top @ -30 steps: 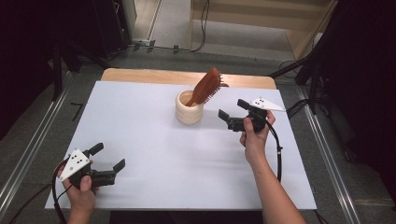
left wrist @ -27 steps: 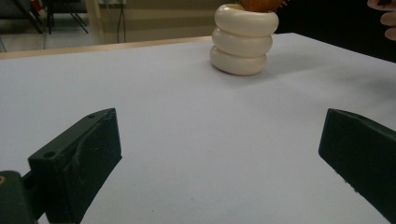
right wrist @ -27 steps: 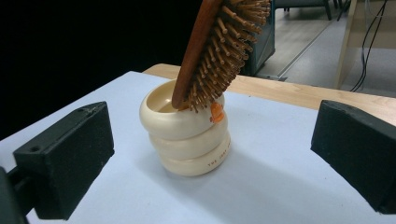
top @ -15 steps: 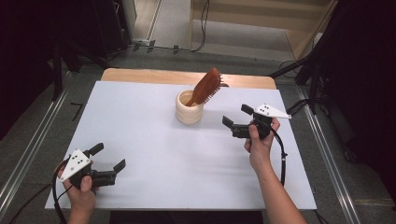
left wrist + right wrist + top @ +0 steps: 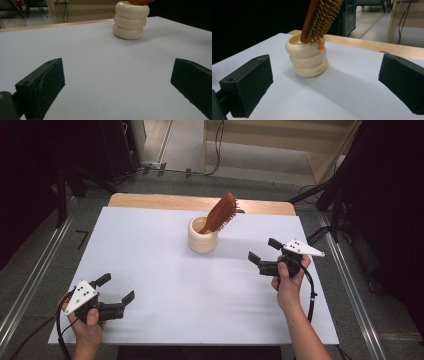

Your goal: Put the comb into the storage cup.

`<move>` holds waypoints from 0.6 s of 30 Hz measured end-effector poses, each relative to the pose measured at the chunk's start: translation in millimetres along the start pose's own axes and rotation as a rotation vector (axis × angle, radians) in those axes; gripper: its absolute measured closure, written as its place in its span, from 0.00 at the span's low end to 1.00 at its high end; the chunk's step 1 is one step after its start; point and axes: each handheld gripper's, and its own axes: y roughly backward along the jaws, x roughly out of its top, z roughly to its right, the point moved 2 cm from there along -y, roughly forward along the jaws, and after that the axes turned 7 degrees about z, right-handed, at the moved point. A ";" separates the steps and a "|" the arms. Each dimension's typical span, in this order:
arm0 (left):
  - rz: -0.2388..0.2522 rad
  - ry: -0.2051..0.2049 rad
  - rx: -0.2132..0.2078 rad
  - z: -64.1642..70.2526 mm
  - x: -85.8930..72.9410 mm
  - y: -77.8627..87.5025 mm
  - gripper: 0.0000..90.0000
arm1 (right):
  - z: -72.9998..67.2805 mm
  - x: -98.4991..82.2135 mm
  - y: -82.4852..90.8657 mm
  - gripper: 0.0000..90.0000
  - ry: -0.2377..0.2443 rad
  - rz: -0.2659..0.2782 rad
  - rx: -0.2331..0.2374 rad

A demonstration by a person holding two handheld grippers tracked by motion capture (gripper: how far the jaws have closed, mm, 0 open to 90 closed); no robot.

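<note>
**Currently on the table: holder, hairbrush, two empty grippers**

1. White table top (image 5: 165,245). I see it covering most of a wooden table, whose bare edge shows as a strip along the far side.

2. Cream ribbed holder (image 5: 203,235). It stands upright toward the far middle of the white surface, built like three stacked rings. In my right gripper view it sits ahead and left of centre (image 5: 307,58); in my left gripper view it is far off, near the top edge (image 5: 131,20).

3. Wooden hairbrush (image 5: 220,213). It rests handle-down in the holder, head leaning up and to the right, bristles facing right.

4. Right gripper (image 5: 263,255). My right hand holds it right of the holder, near but apart, jaws spread wide and empty, pointing left.

5. Left gripper (image 5: 119,291). It sits at the near left corner, well apart from the holder, jaws likewise spread with nothing between them.
</note>
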 end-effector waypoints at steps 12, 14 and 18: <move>-0.001 -0.001 0.002 0.8 -0.1 -0.1 0.00 | 13.4 -14.3 24.5 0.00 -0.015 -0.010 -0.001; -0.001 -0.001 0.000 0.9 -0.2 -0.3 0.00 | 15.3 -15.9 29.3 0.00 -0.019 -0.009 0.001; -0.005 -0.004 0.000 0.9 -0.1 -0.1 0.00 | 19.1 -19.4 36.6 0.00 -0.013 -0.014 -0.004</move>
